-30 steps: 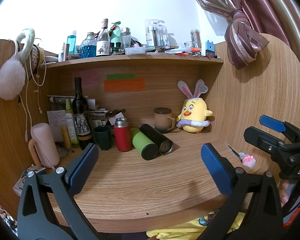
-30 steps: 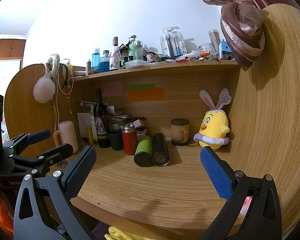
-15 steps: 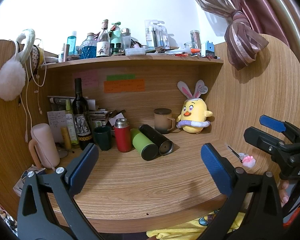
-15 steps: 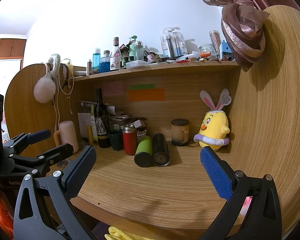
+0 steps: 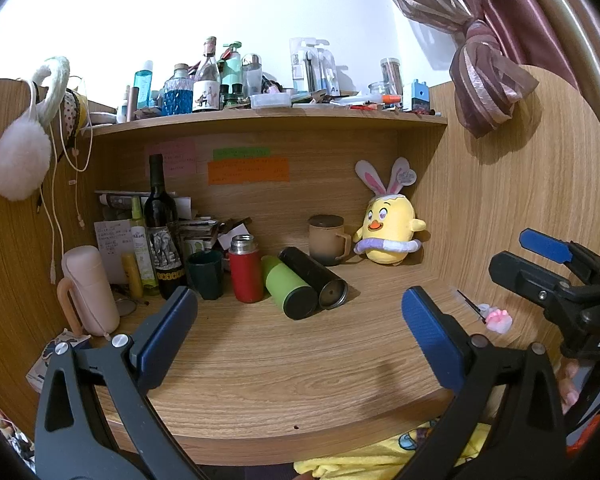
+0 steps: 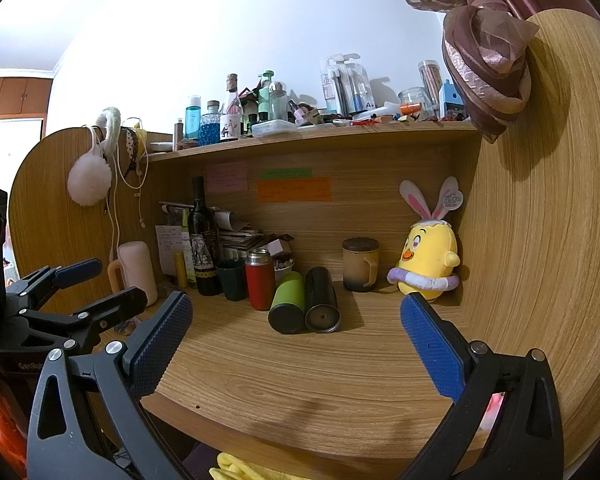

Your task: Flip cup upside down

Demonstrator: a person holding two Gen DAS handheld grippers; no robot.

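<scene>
While nothing is gripped yet, both tools hover at the near edge of the wood-grain desk (image 5: 300, 364), approx. level w/ each other, facing the back wall.

Left to right: the left gripper (image 5: 300, 332) has its blue-padded fingers spread wide, empty. At far left stands a pale pink tumbler with a loop handle (image 5: 90, 290), upright. Next, a dark wine bottle with an elephant label (image 5: 162, 232) stands against the back clutter, out of the way. Just in front, a dark green plastic cup (image 5: 206, 274) stands mouth up; likely the task's cup, though several vessels could qualify. Touching-close on its right is a red steel flask with a silver top (image 5: 245, 270), upright. Then a lime-green and black bottle (image 5: 288, 290) and a black cylindrical flask (image 5: 314, 278) lie on their sides, side by side, ends toward the camera. Behind them, a brown lidded mug with a handle (image 5: 327, 240); a lid makes it a poor candidate for flipping. A yellow plush chick with bunny ears (image 5: 390, 232) leans in the right corner.

The right gripper (image 6: 296, 332), fingers also wide and empty, sits right of the left one, which shows at the left edge of its view. Open desk in front gives room to turn a cup over.
</scene>
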